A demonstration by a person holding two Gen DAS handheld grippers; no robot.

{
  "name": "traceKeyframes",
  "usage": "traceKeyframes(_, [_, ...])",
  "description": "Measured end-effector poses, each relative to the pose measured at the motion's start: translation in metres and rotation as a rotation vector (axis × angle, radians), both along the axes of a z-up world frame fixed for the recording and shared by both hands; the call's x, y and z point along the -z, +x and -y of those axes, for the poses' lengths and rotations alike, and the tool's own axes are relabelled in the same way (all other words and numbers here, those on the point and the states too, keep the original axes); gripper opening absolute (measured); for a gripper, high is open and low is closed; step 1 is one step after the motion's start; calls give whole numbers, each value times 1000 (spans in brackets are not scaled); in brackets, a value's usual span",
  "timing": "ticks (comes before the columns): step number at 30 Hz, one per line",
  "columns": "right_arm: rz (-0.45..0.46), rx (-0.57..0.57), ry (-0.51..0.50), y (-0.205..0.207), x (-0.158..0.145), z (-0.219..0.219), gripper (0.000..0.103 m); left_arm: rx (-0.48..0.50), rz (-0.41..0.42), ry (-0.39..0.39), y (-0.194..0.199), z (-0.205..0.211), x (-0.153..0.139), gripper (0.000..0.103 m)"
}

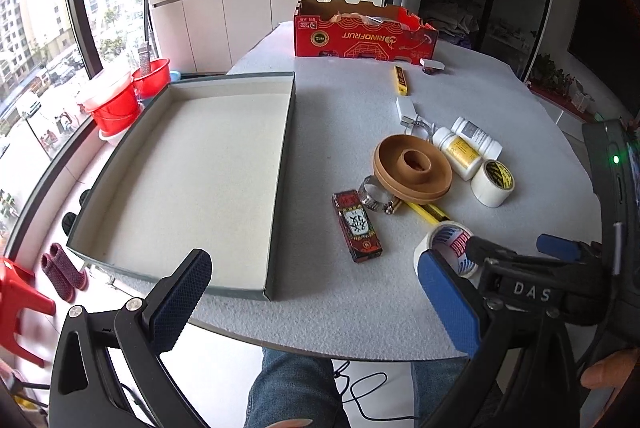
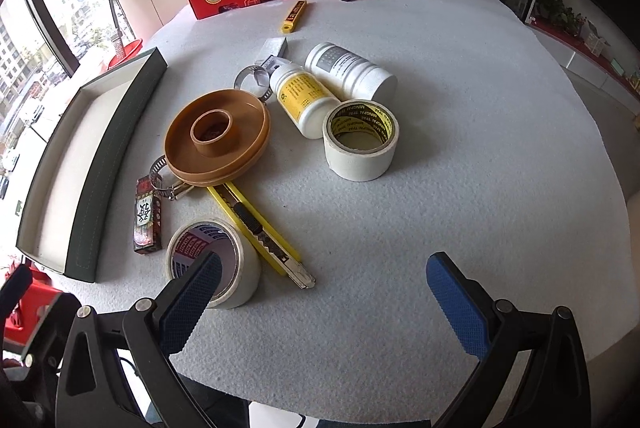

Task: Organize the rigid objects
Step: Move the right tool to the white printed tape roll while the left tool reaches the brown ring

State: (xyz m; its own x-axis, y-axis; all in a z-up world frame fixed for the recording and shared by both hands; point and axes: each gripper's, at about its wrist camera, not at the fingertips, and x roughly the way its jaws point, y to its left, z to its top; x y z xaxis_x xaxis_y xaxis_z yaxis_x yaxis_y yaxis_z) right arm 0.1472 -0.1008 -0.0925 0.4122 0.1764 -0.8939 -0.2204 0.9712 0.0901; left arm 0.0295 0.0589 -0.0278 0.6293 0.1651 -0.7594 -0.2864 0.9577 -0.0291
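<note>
A shallow grey tray with a pale lining lies on the left of the table, also in the right wrist view. A pile sits right of it: a brown plastic disc, two white bottles, a white tape roll, a yellow utility knife, a red patterned box, hose clamps and a nearer tape roll. My left gripper is open over the tray's near corner. My right gripper is open, its left finger in front of the nearer tape roll.
A red cardboard fruit box stands at the table's far edge, with a small yellow knife and a white block near it. Red buckets and a red stool stand on the floor at left.
</note>
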Motion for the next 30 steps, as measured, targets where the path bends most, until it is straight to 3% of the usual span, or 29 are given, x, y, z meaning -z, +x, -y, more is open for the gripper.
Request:
traceKeyframes(6, [-56, -63, -81, 10, 20, -18, 103, 36, 22, 18, 32, -11, -14, 103])
traceKeyframes(11, [-14, -56, -188, 11, 19, 4, 103, 130, -12, 46, 66, 9, -8, 103])
traceKeyframes(19, [73, 139, -392, 22, 15, 85, 103, 234, -83, 74, 108, 55, 22, 103])
traceKeyframes(24, [35, 214, -190, 25, 8, 122, 103, 230, -120, 60, 141, 63, 34, 103])
traceKeyframes(30, [66, 184, -113, 20, 3, 117, 103, 213, -188, 63, 164, 60, 57, 103])
